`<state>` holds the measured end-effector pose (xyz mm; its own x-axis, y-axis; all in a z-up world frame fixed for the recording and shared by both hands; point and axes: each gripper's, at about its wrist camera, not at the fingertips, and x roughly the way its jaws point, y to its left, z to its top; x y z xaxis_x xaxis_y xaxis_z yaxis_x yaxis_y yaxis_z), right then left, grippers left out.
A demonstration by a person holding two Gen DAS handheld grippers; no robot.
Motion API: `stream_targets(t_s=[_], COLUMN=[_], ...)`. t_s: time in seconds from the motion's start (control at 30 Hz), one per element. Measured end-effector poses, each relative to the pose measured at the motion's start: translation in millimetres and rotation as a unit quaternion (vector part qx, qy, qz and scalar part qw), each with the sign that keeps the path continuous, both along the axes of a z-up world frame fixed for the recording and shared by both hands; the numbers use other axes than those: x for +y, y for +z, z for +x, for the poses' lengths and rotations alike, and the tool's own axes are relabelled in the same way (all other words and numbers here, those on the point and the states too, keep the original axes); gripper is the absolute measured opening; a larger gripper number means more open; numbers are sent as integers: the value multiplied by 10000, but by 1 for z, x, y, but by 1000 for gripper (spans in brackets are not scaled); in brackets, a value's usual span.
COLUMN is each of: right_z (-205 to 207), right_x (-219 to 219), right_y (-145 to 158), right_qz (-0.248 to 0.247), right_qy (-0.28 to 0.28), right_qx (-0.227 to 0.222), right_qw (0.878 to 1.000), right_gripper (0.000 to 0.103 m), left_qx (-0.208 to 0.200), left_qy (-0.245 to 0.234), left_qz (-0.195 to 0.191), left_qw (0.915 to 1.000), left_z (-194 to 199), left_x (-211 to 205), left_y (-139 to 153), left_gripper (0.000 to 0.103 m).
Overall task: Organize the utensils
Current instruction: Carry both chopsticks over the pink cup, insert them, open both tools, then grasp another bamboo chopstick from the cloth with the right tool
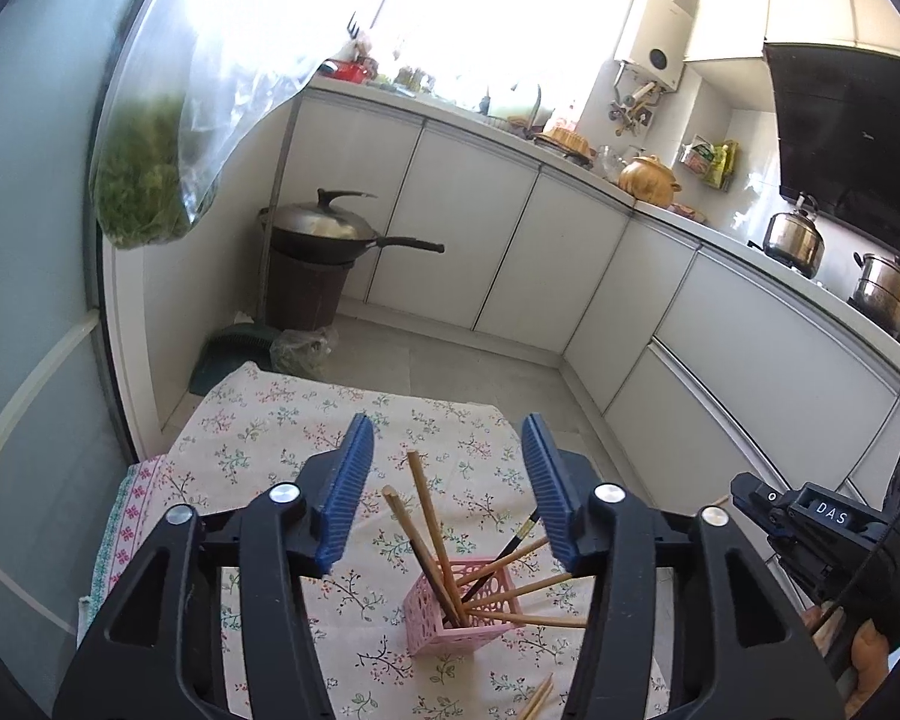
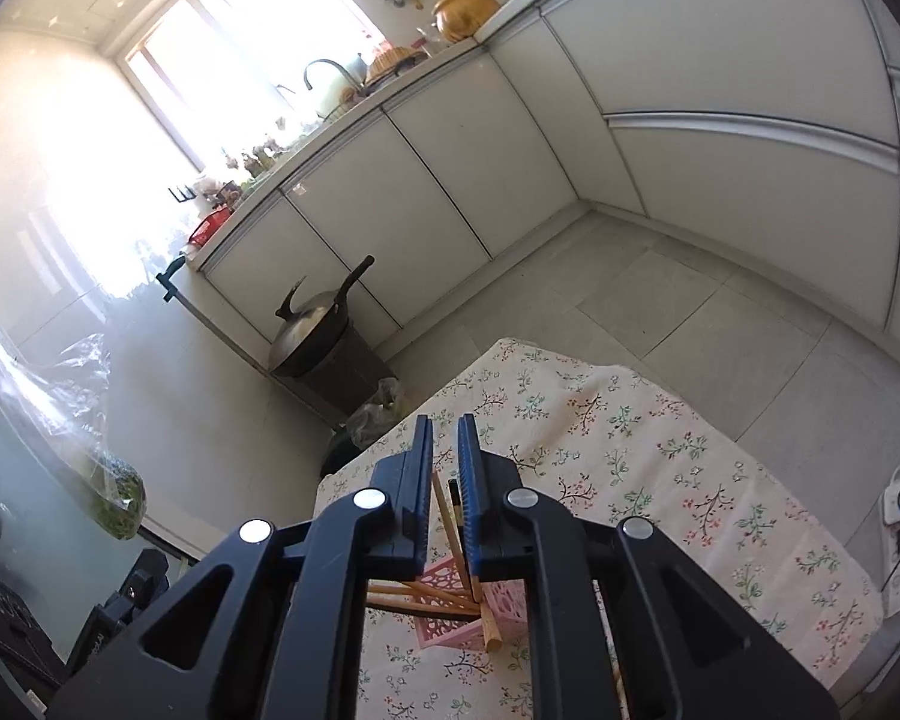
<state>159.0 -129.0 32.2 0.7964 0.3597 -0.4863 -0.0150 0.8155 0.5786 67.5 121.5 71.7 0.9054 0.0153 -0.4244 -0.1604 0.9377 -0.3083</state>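
The left claw [image 1: 447, 495] hangs wide open and empty above the pink holder [image 1: 459, 615] on the floral bench [image 1: 258, 420], its chopsticks [image 1: 429, 522] fanning toward three o'clock, while the right claw [image 2: 447, 480] stands nearly closed around two upright sticks, probably steadying them.

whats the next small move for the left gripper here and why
Probably lower the left gripper toward the loose chopsticks lying on the floral tablecloth and pick them up. Its jaws stand open and empty, most chopsticks already stand in the pink holder, and this pair is still outside it.
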Motion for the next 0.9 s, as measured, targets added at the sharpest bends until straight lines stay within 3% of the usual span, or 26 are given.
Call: stream_targets(t_s=[0.07,0.13,0.2,0.27,0.4,0.47,0.53,0.57,0.63,0.7,0.77,0.8,0.87,0.9], right_z=[-7,-14,-21,-27,-30,-26,-12,-7,-1,-5,-12,-10,1,4], right_x=[-1,-4,-10,-15,-31,-41,-54,-62,-87,-108,-119,-122,-119,-116], right_y=[4,9,13,17,14,2,-24,-43,-94,-164,-214,-226,-221,-219], right_qz=[-98,-193,-222,-197,-6,134,154,287,1046,2138,2714,2547,1554,1448], right_qy=[-11,-49,-89,-140,-121,-116,-16,-33,-157,-420,-866,-1030,-1153,-1133], right_qx=[-69,-156,-229,-277,-98,200,825,1169,2018,3025,3698,3836,3829,3781], right_qw=[9999,9997,9995,9993,9999,9996,9965,9927,9737,9279,8844,8817,9033,9073], right_gripper=[14,15,21,30,33,53,63,63,63,63,64,64,62,61], left_qx=[-139,-312,-454,-500,-413,-373,-381,-386,-378,-347,-248,-184,-66,-38], left_qy=[77,193,294,303,287,291,308,322,350,384,404,396,320,293], left_qz=[202,392,510,589,576,539,474,447,423,393,303,229,83,71], left_qw=[9997,9986,9972,9965,9971,9974,9977,9977,9978,9979,9984,9988,9994,9995], left_z=[-6,-12,-18,-20,-17,-17,-19,-19,-21,-21,-18,-17,-14,-13], left_x=[-9,-16,-21,-24,-24,-22,-18,-15,-9,-5,0,2,3,4], left_y=[4,8,10,11,8,7,7,7,6,5,1,-2,-5,-7], left_gripper=[61,77,85,86,87,87,88,89,90,91,92,92,92,92])
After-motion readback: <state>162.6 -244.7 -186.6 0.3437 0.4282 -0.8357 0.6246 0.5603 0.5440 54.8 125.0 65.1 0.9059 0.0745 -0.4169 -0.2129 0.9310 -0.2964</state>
